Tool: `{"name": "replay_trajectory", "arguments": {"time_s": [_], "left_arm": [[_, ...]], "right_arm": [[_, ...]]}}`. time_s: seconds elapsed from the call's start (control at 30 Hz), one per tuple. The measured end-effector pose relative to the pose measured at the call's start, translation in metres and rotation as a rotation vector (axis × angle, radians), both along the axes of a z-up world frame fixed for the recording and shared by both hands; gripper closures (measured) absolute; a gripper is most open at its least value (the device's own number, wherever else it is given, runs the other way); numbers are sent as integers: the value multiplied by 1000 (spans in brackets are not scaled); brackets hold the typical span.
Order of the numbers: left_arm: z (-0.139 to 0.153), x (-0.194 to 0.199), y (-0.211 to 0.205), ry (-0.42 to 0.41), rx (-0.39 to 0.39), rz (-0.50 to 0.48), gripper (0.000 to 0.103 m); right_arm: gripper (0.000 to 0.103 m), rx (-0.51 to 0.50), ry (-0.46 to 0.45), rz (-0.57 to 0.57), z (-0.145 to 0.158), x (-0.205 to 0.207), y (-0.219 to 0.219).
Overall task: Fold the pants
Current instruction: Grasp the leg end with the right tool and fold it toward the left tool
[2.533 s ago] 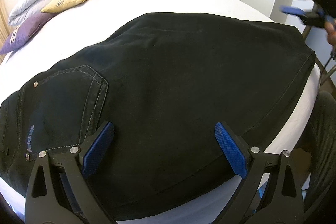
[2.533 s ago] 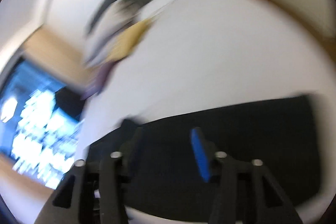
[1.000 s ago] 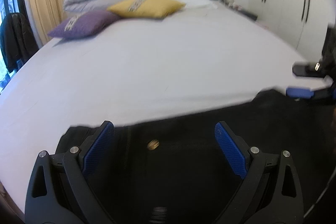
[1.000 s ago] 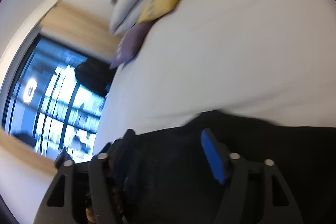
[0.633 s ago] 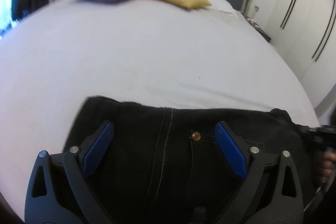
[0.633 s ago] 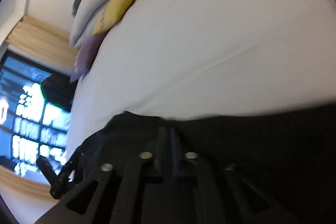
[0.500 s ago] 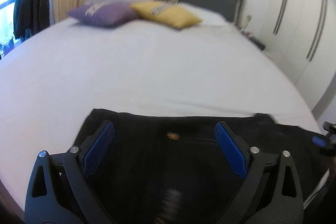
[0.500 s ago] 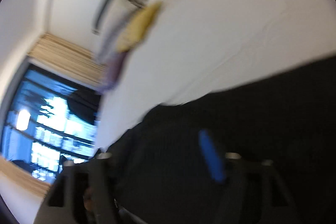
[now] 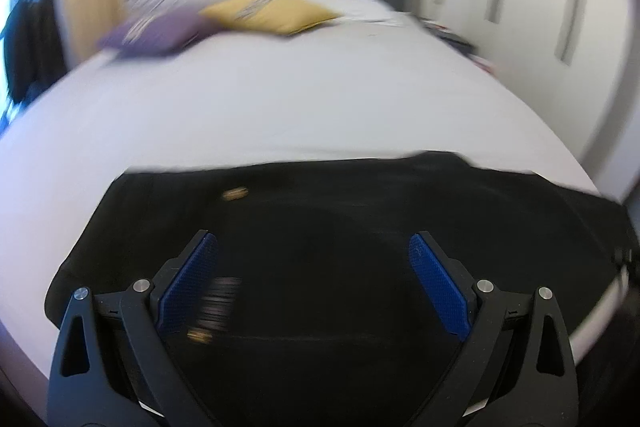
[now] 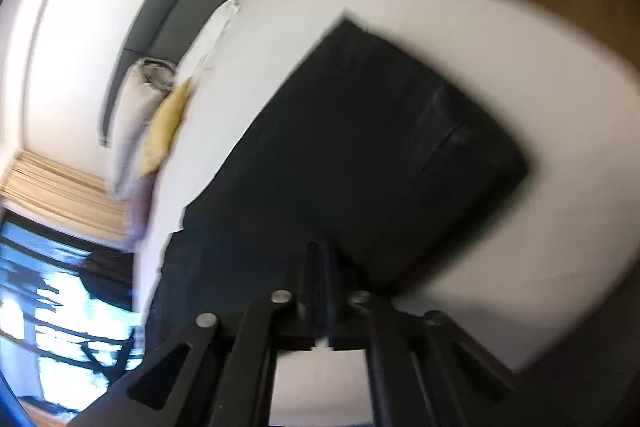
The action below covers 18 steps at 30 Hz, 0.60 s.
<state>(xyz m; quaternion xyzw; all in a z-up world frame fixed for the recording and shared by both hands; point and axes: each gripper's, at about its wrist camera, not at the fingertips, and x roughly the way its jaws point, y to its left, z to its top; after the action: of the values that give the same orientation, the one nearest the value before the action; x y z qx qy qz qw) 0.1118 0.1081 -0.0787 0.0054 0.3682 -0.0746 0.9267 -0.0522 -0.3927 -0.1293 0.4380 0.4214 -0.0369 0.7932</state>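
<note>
White bed (image 9: 280, 115) bears one black pants (image 9: 340, 227); left gripper (image 9: 314, 281) gapes empty, right gripper (image 10: 320, 267) pinches pants.

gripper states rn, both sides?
Left gripper: open, hovering over the black pants, holding nothing.
Right gripper: fingers together; whether pants fabric is pinched cannot be told through the blur.

Black pants (image 9: 340, 227) lie on a white bed (image 9: 280, 99) with yellow (image 9: 272, 13) and purple cushions (image 9: 156, 31).
</note>
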Motion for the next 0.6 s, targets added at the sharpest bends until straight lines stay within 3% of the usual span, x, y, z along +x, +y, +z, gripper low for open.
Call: {"name": "replay_trajectory", "arguments": {"time_s": [0.1, 0.17, 0.23, 0.27, 0.3, 0.37, 0.43, 0.53, 0.57, 0.6], "left_arm": [[2, -12, -58, 2, 0, -140, 5], [-7, -17, -98, 17, 34, -215, 5], [-25, -16, -132, 47, 68, -276, 5], [-36, -14, -142, 82, 89, -282, 5], [-48, -19, -149, 123, 99, -282, 5], [-66, -18, -149, 179, 84, -269, 5], [-73, -23, -141, 167, 29, -251, 5], [-68, -27, -146, 187, 55, -238, 5], [-63, -32, -144, 193, 55, -233, 5], [-54, -35, -145, 186, 46, -231, 5]], "right_arm": [[51, 79, -132, 89, 31, 13, 33], [50, 121, -184, 189, 34, 29, 62], [50, 97, -131, 201, 17, 42, 75], [52, 120, -92, 170, 3, 43, 68], [75, 163, -83, 136, -8, 41, 59], [103, 245, -59, 37, -31, 23, 17], [103, 242, -69, -58, -34, 4, -22], [103, 175, -67, -199, -22, -26, -62], [94, 150, -65, -249, -14, -37, -75], [64, 129, -66, -284, -6, -47, -84]]}}
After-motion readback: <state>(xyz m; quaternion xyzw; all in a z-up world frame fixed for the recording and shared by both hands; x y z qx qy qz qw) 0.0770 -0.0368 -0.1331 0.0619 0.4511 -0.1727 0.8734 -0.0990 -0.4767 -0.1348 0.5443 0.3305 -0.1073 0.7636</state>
